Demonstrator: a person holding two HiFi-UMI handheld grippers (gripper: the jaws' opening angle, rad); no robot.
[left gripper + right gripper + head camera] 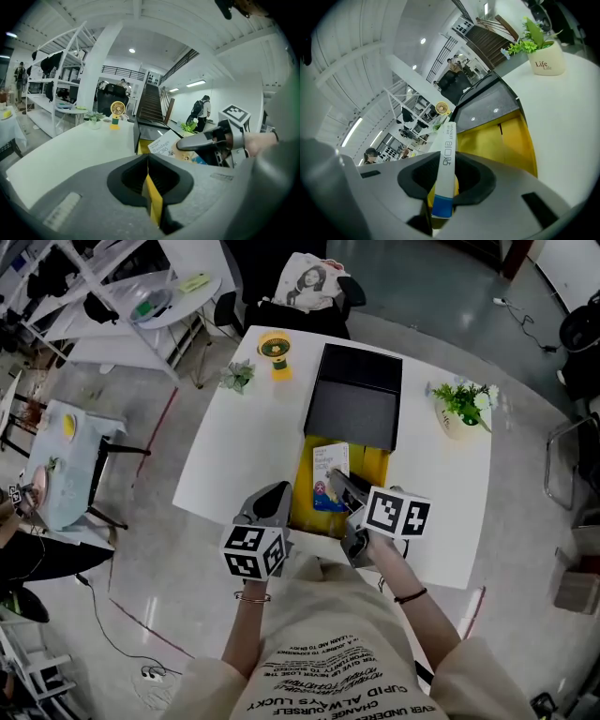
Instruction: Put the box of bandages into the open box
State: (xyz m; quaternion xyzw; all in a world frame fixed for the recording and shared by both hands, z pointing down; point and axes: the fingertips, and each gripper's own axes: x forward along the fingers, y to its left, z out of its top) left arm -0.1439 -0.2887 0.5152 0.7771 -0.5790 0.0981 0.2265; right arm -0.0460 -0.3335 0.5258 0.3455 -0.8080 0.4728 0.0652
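Observation:
The open box (377,465) has a yellow inside (501,140) and a dark lid (354,404) folded back; it lies at the near middle of the white table (234,442). My right gripper (335,480) is shut on the box of bandages (330,472), a flat white carton with a blue end (446,159), held tilted over the yellow inside. The left gripper view shows the carton (161,144) beside the right gripper's fingers (199,139). My left gripper (278,495) hovers at the box's left front edge, jaws together (147,166); a thin yellow strip shows low in their slit.
A potted plant in a cream pot (459,409) stands at the table's right. A small yellow fan (275,352) and a small green plant (237,376) stand at the far left corner. A chair with a printed cushion (309,287) is behind the table.

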